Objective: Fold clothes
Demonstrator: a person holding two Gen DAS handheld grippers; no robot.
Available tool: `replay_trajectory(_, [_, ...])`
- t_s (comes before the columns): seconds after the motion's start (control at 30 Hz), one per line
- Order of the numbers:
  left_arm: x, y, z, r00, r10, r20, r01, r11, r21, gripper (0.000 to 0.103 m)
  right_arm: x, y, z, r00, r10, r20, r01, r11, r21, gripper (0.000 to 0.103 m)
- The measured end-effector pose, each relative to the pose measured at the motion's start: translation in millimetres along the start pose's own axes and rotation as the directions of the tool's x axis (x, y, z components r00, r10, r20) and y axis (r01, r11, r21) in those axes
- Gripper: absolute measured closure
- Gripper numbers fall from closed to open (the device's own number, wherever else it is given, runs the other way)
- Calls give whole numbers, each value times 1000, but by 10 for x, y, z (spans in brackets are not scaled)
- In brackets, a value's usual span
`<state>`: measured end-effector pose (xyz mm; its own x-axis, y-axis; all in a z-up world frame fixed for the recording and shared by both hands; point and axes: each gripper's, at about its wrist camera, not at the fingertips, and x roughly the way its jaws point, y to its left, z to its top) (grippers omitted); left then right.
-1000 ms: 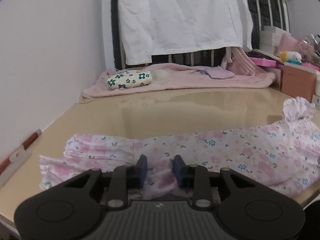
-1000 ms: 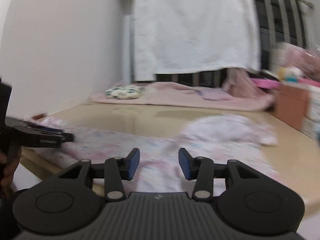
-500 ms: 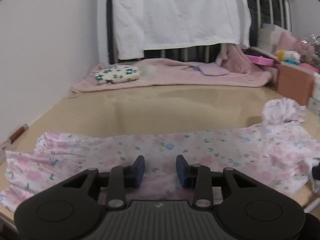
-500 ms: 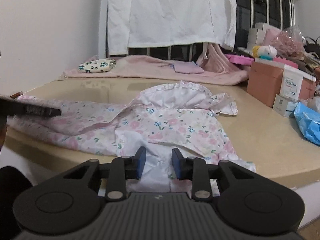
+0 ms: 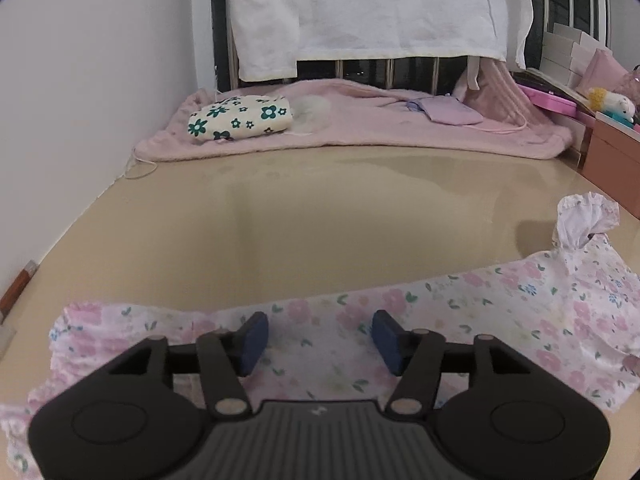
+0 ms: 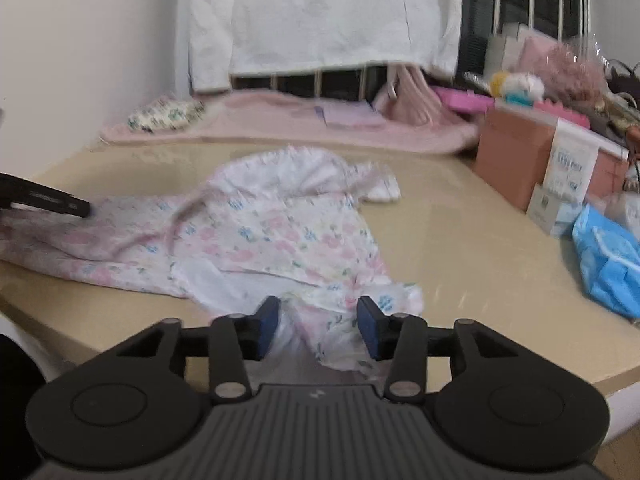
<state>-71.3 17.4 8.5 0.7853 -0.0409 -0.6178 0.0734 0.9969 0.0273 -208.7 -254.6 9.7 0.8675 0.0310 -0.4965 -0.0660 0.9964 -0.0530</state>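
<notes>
A pink floral garment (image 5: pixel 500 300) lies stretched along the table's front edge, with a bunched white ruffle at its right end. My left gripper (image 5: pixel 320 340) hovers open just above its left half, with only flat cloth between the blue pads. In the right wrist view the same garment (image 6: pixel 280 232) is crumpled, and its hem droops over the table edge. My right gripper (image 6: pixel 318 326) stands open over that hem, holding nothing. A black finger (image 6: pixel 60 202) of the left gripper shows at the left edge.
A pink blanket (image 5: pixel 360 128) with a folded flower-print cloth (image 5: pixel 240 118) lies at the back under a hanging white sheet (image 5: pixel 380 8). A brown box (image 6: pixel 520 152), small cartons and a blue packet (image 6: pixel 608 264) crowd the right side. A wall runs along the left.
Both grippers have opened wide and let go of the garment. The cloth now lies flatter along the front edge. The right wrist view is slightly blurred from motion.
</notes>
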Motion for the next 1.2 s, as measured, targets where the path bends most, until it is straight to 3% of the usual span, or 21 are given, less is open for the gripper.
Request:
replay_trajectory(0.07, [12,9,-13,1000,1,15,-1,1000,5,41,-136,121,-47,997,66,38,-63,993,-95,55])
replay_trajectory(0.17, [6,16,-38,1000,2,27,-2,1000,1,40,-143,273,-137,998,67,13,-63,975,-215,55])
replay_trajectory(0.23, [-5,4,-56,999,7,37,-7,1000,2,40,-112,233,-187,998,55,-12,-56,972,-227,55])
replay_trajectory(0.33, [-20,-1,-72,999,10,46,-10,1000,-5,40,-123,128,-197,1000,-20,6,21,973,-229,49])
replay_trajectory(0.43, [-25,-5,-85,999,15,53,-14,1000,-9,40,-40,-20,-147,997,-78,-22,74,986,-152,50])
replay_trajectory(0.5, [-31,-11,-93,998,17,57,-17,1000,-10,40,13,-123,-107,994,-104,-41,100,991,-91,77])
replay_trajectory(0.6, [-36,-10,-94,998,18,59,-17,1000,-11,40,65,-317,48,999,-1,-41,6,993,120,92])
replay_trajectory(0.73, [-35,-13,-99,998,18,60,-17,1000,-12,40,134,-553,267,992,123,-4,-112,921,373,95])
replay_trajectory(0.87, [-30,3,-95,998,14,61,-14,1000,-14,40,333,-306,650,993,95,62,-109,952,285,95])
replay_trajectory(0.93, [-32,7,-94,998,13,61,-12,1000,-15,40,662,-133,740,996,95,-5,-91,966,244,95])
replay_trajectory(1.07, [-33,15,-97,998,10,62,-9,1000,-15,40,1128,24,826,978,142,-155,-108,972,209,86])
replay_trajectory(1.13, [-33,19,-99,998,10,62,-9,1000,-16,40,867,-143,852,974,212,-79,-186,949,253,47])
replay_trajectory(1.17, [-32,16,-98,998,11,62,-10,1000,-15,40,698,-251,861,971,237,-25,-221,936,275,16])
replay_trajectory(1.2, [-29,15,-94,998,12,62,-11,1000,-14,40,540,-355,863,967,255,19,-249,924,290,12])
